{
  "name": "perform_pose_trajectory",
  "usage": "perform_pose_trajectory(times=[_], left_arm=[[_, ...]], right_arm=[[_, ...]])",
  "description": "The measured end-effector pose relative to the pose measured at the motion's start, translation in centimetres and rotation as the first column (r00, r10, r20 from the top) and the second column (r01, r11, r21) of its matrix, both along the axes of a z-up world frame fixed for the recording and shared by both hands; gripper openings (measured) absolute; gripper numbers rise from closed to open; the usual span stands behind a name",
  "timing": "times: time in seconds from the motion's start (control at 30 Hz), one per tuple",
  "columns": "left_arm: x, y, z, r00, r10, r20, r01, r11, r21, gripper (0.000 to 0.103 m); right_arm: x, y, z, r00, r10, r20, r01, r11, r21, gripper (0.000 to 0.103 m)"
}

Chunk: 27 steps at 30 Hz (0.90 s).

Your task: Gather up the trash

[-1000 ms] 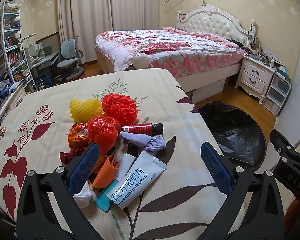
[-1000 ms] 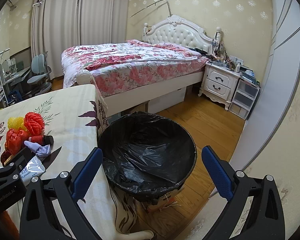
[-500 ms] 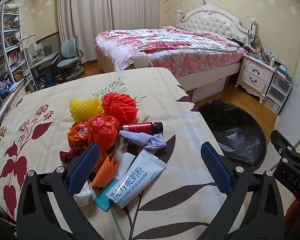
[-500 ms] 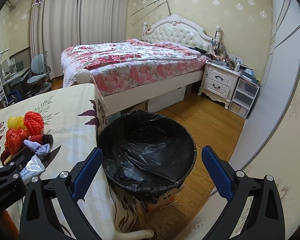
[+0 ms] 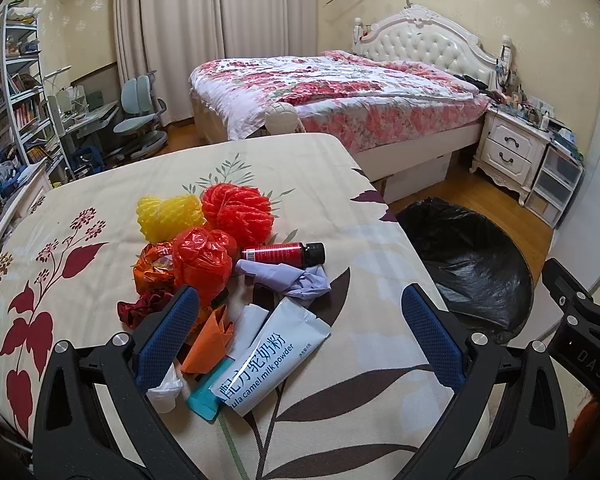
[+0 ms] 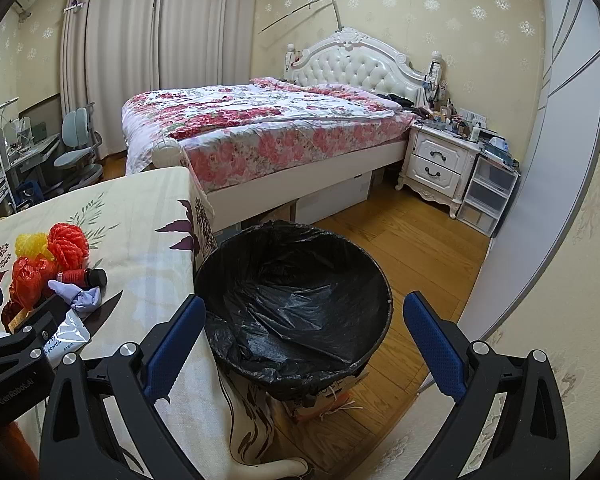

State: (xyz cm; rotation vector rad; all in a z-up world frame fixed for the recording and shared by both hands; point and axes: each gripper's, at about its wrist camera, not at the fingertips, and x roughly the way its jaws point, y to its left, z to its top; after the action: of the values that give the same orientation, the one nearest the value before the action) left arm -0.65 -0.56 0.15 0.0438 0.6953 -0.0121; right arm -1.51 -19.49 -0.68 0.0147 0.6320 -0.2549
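Between the wide-open fingers of the left gripper (image 5: 296, 340): camel milk powder sachet (image 5: 274, 364), orange paper scrap (image 5: 210, 340), lilac crumpled glove (image 5: 288, 278), red bottle (image 5: 280, 253), red and yellow mesh balls, heaped touching on floral tablecloth (image 5: 260, 168). Right gripper (image 6: 304, 344) spread, empty, facing black-lined bin (image 6: 296, 300) beside table edge; bare wooden floor (image 6: 412, 240) beyond.

A: Location type?
B: Home bedroom. Bed (image 6: 268, 132) with floral quilt and tufted headboard, centre frame; white nightstand (image 6: 440, 162) at right.
A: More?
B: Drawn curtains (image 6: 160, 52) upper left; desk chair (image 5: 140, 114) and bookshelf (image 5: 16, 92) far left.
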Motion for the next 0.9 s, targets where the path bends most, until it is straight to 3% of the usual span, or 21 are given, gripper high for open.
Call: perform_pose_trajectory(times=[0.9], left_arm=[[-0.11, -0.37, -0.42, 1.0, -0.006, -0.002, 0.006, 1.0, 0.003, 0.099]], right_arm=[[-0.16, -0.22, 0.0, 1.0, -0.001, -0.003, 0.001, 1.0, 0.001, 0.097]])
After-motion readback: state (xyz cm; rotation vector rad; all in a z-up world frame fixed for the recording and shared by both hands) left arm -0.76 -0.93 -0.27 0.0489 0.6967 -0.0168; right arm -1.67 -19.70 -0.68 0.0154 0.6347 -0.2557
